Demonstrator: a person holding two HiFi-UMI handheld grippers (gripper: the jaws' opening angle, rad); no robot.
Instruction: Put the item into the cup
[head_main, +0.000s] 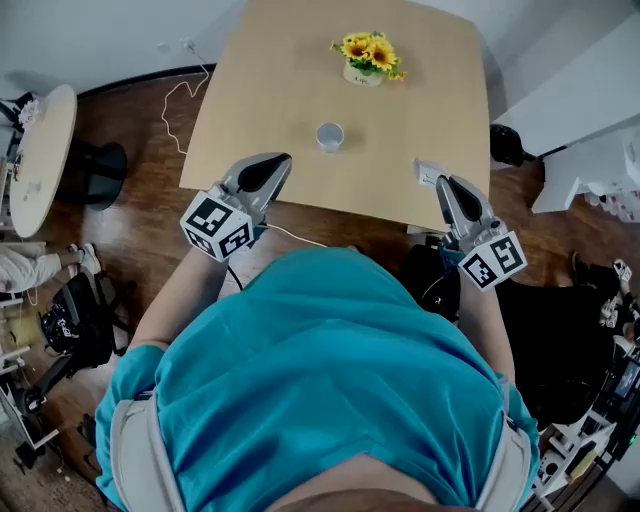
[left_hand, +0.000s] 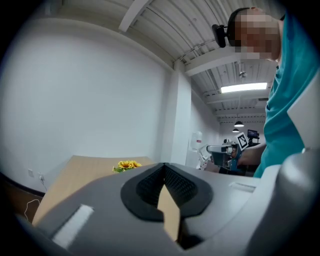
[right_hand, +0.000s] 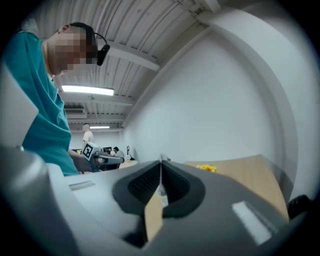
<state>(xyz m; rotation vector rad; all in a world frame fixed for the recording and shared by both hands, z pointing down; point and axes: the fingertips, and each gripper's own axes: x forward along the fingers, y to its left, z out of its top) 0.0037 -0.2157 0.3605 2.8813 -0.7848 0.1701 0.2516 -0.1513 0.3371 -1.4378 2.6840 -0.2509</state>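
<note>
A small pale cup (head_main: 330, 136) stands upright near the middle of the wooden table (head_main: 280, 70). My right gripper (head_main: 440, 182) hovers over the table's near right edge, shut on a small white item (head_main: 428, 170) that sticks out at its tip (right_hand: 161, 160). My left gripper (head_main: 270, 165) is at the near left edge, shut with nothing between its pads (left_hand: 164, 167). Both grippers are short of the cup, one on each side. The right gripper shows across the left gripper view (left_hand: 225, 150).
A pot of yellow sunflowers (head_main: 368, 55) stands at the far side of the table, behind the cup. A white cable (head_main: 180, 100) trails on the floor at left by a round side table (head_main: 40, 150). White furniture (head_main: 590, 110) stands at right.
</note>
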